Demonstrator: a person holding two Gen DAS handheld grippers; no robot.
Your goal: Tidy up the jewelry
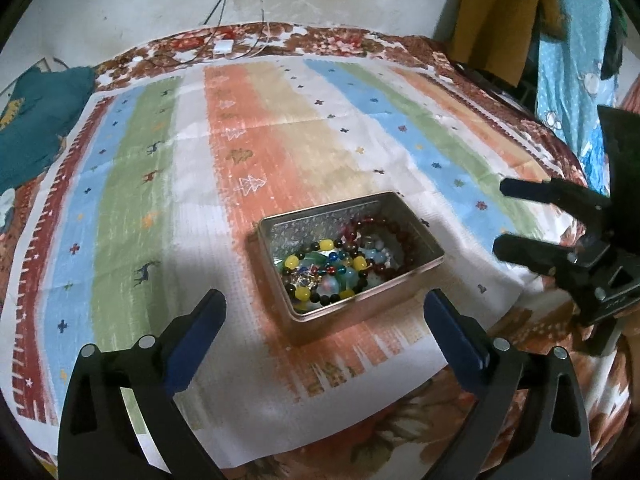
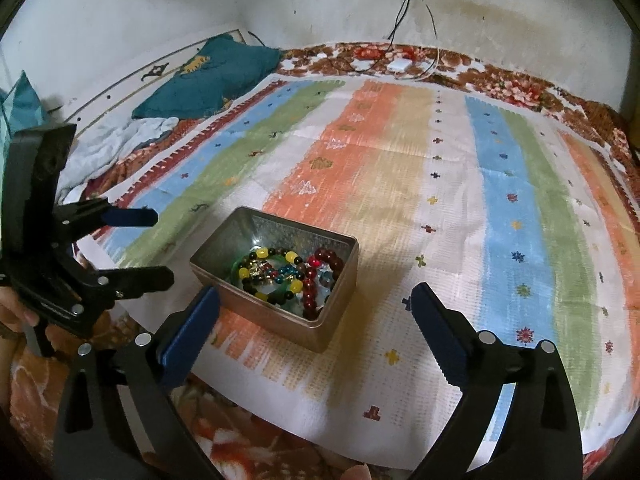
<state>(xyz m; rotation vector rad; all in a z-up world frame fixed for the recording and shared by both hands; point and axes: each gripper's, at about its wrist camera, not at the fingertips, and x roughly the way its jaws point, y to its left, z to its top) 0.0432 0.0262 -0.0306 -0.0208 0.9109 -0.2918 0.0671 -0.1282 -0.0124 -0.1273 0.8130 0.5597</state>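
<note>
An open rectangular metal tin [image 1: 400,288] [image 2: 332,312] sits on a striped cloth and holds several bead bracelets: a yellow-and-dark one [image 1: 298,264] [image 2: 262,254], a dark red one [image 1: 404,236] [image 2: 326,258] and small coloured beads. My left gripper [image 1: 326,304] [image 2: 158,240] is open and empty, just in front of the tin. My right gripper [image 2: 316,296] [image 1: 500,216] is open and empty, at the tin's near right side. Neither touches the tin.
The striped cloth [image 1: 200,184] [image 2: 460,208] covers a floral bedspread [image 2: 516,84]. A teal pillow [image 2: 208,76] lies at the far left corner. A white charger with cables [image 2: 400,65] lies at the back edge. Hanging clothes [image 1: 500,12] are at the right.
</note>
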